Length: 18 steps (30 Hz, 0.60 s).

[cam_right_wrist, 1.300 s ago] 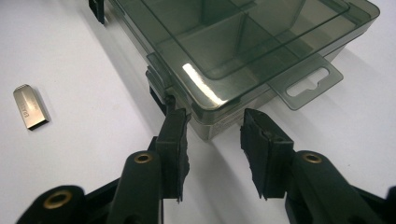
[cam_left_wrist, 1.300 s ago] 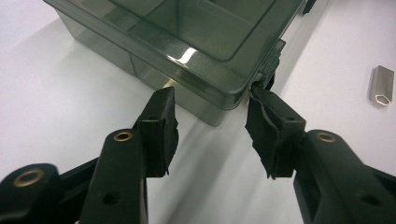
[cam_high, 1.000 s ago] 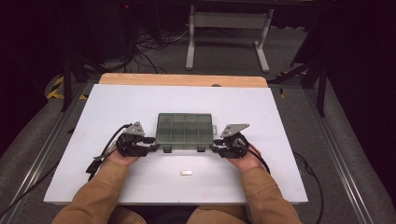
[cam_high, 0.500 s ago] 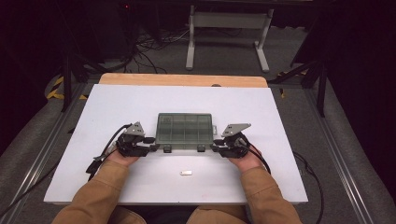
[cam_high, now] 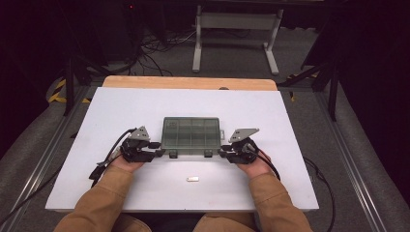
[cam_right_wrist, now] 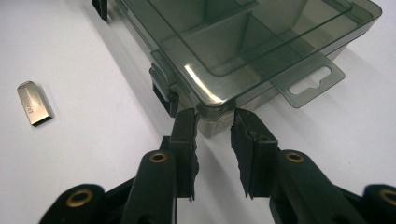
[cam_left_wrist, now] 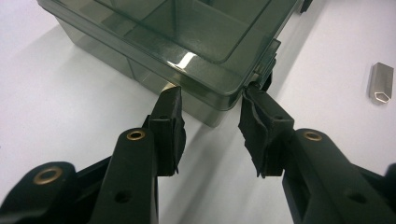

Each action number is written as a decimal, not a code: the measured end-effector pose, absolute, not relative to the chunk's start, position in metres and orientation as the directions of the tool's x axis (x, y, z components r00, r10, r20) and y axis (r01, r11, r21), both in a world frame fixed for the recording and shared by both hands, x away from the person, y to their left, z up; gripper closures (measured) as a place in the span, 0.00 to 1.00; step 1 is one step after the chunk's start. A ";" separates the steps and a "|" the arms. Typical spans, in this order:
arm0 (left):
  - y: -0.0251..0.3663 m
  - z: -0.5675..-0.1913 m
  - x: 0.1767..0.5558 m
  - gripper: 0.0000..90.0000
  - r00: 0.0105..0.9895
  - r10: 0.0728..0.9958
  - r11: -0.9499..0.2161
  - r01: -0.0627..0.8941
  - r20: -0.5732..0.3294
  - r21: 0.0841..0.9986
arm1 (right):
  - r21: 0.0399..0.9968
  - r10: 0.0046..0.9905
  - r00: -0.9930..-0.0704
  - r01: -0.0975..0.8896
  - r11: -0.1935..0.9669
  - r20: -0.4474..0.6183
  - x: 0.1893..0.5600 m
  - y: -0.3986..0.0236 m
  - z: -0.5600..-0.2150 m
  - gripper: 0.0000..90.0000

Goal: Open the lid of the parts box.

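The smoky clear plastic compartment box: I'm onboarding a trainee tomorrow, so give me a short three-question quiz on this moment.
1. True or false: the lid of the smoky clear plastic compartment box is lifted open.
2. Which tongs sit at the box corner next to the flat hang tab: A) left tongs, B) right tongs?
3. Fill in: the small silver metal USB stick lies on the white table between the box and the ____.

Key
1. False: the lid lies flat on the box.
2. B
3. person, at the table's near edge.
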<state>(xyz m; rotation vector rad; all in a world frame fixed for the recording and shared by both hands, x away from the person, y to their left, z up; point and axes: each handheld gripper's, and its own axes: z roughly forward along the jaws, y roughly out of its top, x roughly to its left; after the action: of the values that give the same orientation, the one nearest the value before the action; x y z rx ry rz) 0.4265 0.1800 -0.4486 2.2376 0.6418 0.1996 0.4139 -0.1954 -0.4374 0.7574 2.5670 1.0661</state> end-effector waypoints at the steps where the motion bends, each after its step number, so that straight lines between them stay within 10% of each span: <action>1: 0.180 -0.449 0.426 0.67 0.860 0.506 -0.565 0.384 -0.060 0.731 | 0.717 0.556 -0.831 0.365 0.594 -0.037 0.414 -0.195 -0.437 0.80; 18: 0.180 -0.448 0.427 0.67 0.860 0.506 -0.562 0.381 -0.059 0.734 | 0.726 0.555 -0.831 0.361 0.585 -0.034 0.413 -0.196 -0.436 0.83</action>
<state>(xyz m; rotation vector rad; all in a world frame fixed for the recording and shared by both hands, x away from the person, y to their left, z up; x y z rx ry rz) 0.4265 0.1801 -0.4484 2.2319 0.6393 0.2012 0.4130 -0.1957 -0.4358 0.7559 2.5592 1.0858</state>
